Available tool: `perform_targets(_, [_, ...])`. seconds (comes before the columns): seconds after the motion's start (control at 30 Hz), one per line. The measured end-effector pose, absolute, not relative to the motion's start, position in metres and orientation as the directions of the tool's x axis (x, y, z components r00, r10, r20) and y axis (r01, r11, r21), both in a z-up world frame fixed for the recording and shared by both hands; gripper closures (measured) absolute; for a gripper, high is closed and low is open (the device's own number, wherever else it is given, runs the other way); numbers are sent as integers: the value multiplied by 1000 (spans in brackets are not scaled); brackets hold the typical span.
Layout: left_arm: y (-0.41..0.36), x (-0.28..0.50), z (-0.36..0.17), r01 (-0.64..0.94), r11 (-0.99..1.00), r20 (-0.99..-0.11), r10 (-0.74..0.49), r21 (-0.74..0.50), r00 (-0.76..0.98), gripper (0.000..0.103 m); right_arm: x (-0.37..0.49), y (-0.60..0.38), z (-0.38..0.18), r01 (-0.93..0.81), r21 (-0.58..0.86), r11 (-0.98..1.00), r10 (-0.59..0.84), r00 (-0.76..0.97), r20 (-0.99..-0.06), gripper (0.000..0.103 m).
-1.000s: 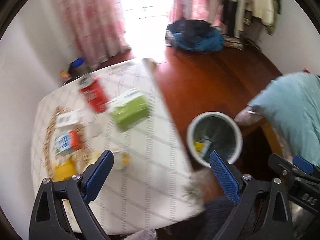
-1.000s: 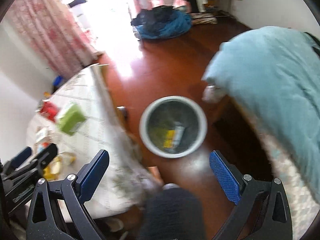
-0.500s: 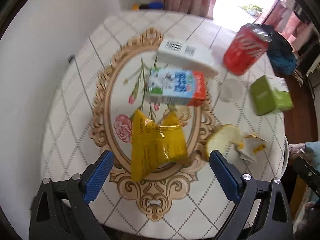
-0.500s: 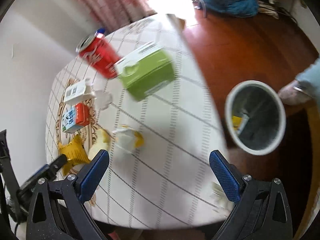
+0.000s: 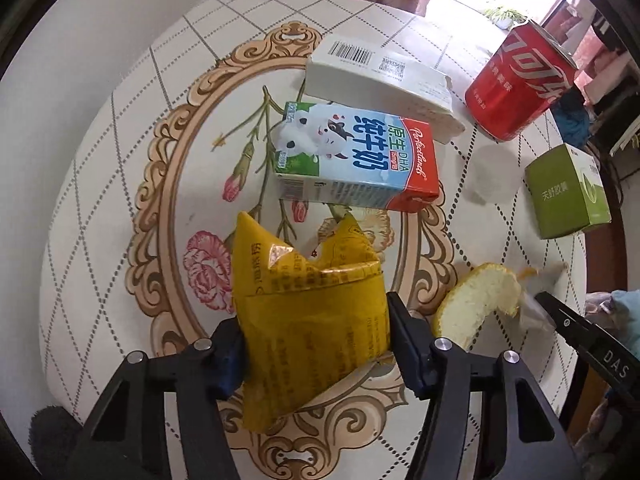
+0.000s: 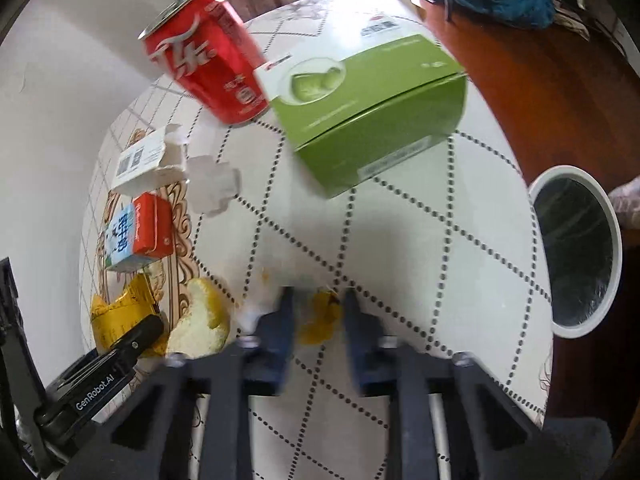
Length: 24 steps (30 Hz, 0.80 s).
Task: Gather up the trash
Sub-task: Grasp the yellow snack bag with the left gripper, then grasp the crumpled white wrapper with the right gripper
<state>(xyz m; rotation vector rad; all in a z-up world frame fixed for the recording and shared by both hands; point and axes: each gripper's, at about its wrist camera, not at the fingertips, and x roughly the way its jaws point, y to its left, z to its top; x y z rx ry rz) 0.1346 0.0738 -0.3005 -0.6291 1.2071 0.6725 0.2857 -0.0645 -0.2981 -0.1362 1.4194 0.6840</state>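
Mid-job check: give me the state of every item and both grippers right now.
left gripper: shut on yellow snack bag
right gripper: closed around yellow wrapper
milk carton: lying flat
cola can: upright
white box: flap open
green box: closed
trash bin: open

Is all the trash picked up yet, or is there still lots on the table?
Not yet. The bin is beside the table; what is in it can't be made out. The left gripper is squeezing the yellow bag, the right gripper a small yellow wrapper. Left: can, milk carton, white box, green box, bread.
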Motion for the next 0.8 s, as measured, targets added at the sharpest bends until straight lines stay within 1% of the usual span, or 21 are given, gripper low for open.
perform_targets(0.1, [76, 132, -293, -751, 658, -963, 171, -46, 208, 46, 280, -63, -292, -543, 283, 791, 355, 30, -934, 93])
perform_targets(0.2, [71, 127, -280, -751, 659, -957, 202, -24, 208, 46, 275, -65, -281, -561, 282, 778, 372, 51, -927, 98])
perform_targets(0.43, [61, 109, -250, -741, 671, -933, 268, 2, 240, 46, 275, -82, -254, -569, 280, 773, 399, 93, -912, 100])
perform_targets(0.57, [56, 110, -245, -736, 677, -926, 290, 19, 243, 46, 279, -89, -250, -547, 326, 771, 431, 72, -899, 99])
perform_targets(0.6, [58, 111, -248, -737, 675, -928, 286, 20, 237, 46, 281, -89, -252, -545, 336, 768, 433, 56, -899, 96])
perform_targets(0.67, [61, 114, -257, -744, 668, -936, 275, 21, 220, 46, 282, -86, -257, -546, 327, 772, 417, 46, -908, 67])
perform_targets(0.7, [62, 115, -261, -745, 667, -939, 272, 27, 209, 46, 281, -84, -260, -548, 330, 769, 419, 42, -907, 44])
perform_targets(0.8, [65, 116, -278, -748, 662, -950, 256, 39, 177, 46, 280, -75, -273, -569, 318, 759, 401, 24, -916, 42])
